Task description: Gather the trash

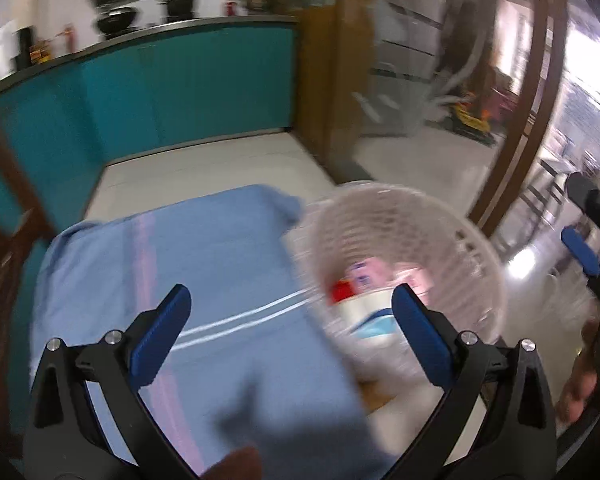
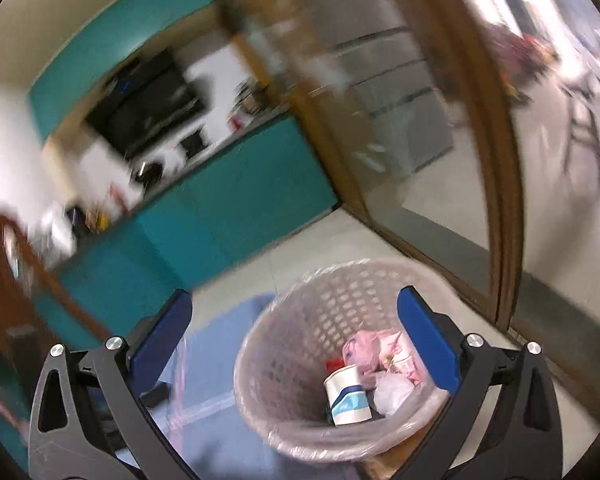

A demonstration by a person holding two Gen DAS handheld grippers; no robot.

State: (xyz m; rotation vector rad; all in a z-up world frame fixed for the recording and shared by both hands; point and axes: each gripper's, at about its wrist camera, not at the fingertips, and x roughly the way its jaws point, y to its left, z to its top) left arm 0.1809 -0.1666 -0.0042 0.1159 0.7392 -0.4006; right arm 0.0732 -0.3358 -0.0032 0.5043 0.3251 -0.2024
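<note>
1 basket (image 2: 300, 364) w/ 1 cup (image 2: 346, 394); both grippers, L (image 1: 290, 336) & R (image 2: 296, 344), spread, empty

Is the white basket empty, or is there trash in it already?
Not empty. The basket holds a paper cup and crumpled pink wrappers.

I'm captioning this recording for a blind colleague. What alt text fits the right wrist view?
A pale mesh wastebasket with a plastic liner stands on the floor beside a blue cloth, holding a paper cup, a pink wrapper and other scraps. The right gripper is open and empty above it; teal cabinets blur behind.
</note>
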